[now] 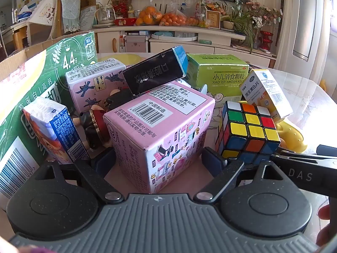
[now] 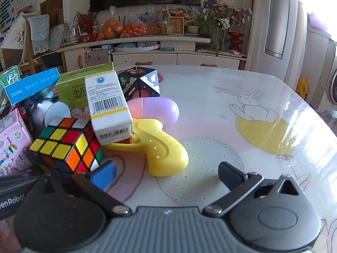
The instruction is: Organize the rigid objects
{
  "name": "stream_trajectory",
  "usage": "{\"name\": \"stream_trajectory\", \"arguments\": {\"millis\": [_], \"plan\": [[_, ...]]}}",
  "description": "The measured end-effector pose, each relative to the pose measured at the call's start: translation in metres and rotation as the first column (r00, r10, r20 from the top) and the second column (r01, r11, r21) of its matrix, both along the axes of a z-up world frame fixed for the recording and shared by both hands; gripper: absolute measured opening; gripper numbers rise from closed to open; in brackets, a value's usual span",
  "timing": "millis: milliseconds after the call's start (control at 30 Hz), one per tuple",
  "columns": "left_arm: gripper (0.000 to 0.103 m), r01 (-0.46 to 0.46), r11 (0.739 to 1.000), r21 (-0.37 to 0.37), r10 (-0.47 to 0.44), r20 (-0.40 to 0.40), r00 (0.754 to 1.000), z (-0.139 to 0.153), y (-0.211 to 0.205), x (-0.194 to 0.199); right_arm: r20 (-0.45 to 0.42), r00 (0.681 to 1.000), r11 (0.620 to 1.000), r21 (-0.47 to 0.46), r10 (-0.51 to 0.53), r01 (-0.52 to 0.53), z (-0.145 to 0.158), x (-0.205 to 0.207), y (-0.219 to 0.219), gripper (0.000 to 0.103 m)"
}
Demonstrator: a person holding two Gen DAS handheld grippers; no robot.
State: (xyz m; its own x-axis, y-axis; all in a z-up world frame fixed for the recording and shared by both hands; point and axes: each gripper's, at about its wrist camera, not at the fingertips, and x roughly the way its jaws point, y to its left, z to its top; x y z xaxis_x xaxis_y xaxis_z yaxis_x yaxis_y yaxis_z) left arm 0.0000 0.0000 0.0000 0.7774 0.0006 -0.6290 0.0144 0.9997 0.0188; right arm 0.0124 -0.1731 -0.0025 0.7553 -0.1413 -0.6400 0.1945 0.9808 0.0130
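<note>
In the left wrist view a pink toy box point(image 1: 160, 130) stands between the fingers of my open left gripper point(image 1: 160, 158); the pads sit beside it with small gaps. A Rubik's cube point(image 1: 248, 130) is right of it, with a small white-and-yellow medicine box point(image 1: 265, 92) leaning on it. A green medicine box point(image 1: 219, 73) and a black box point(image 1: 153, 76) lie behind. In the right wrist view my right gripper point(image 2: 168, 175) is open and empty over the table, with the Rubik's cube point(image 2: 67, 145) by its left finger. A yellow toy gun point(image 2: 160, 149) and a pink-purple capsule point(image 2: 155, 109) lie just ahead.
A large green cardboard carton point(image 1: 42, 97) walls off the left. A tissue pack point(image 1: 54, 128), a second pink box point(image 1: 94, 82) and a dark figurine point(image 1: 94, 126) crowd beside it. A black folding puzzle point(image 2: 141, 82) sits behind. The table point(image 2: 242, 147) has a rabbit-print cover.
</note>
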Motion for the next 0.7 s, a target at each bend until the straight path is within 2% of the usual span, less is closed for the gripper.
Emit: {"name": "stream_trajectory", "arguments": {"millis": [400, 467, 700], "plan": [[0.103, 0.036, 0.999, -0.004, -0.036, -0.005, 0.999, 0.001, 0.008, -0.027, -0.011, 0.999, 0.999, -0.003, 0.048, -0.048, 0.001, -0.029, 0.001, 0.102], [0.103, 0.042, 0.999, -0.001, -0.042, -0.008, 0.999, 0.000, 0.004, -0.022, -0.012, 0.998, 0.998, -0.017, 0.056, -0.056, 0.000, -0.031, 0.000, 0.102], [0.103, 0.075, 0.997, -0.005, -0.075, 0.033, 0.997, 0.010, 0.010, -0.040, 0.046, 0.998, 0.997, -0.058, 0.044, -0.041, 0.017, -0.058, 0.005, 0.102]]}}
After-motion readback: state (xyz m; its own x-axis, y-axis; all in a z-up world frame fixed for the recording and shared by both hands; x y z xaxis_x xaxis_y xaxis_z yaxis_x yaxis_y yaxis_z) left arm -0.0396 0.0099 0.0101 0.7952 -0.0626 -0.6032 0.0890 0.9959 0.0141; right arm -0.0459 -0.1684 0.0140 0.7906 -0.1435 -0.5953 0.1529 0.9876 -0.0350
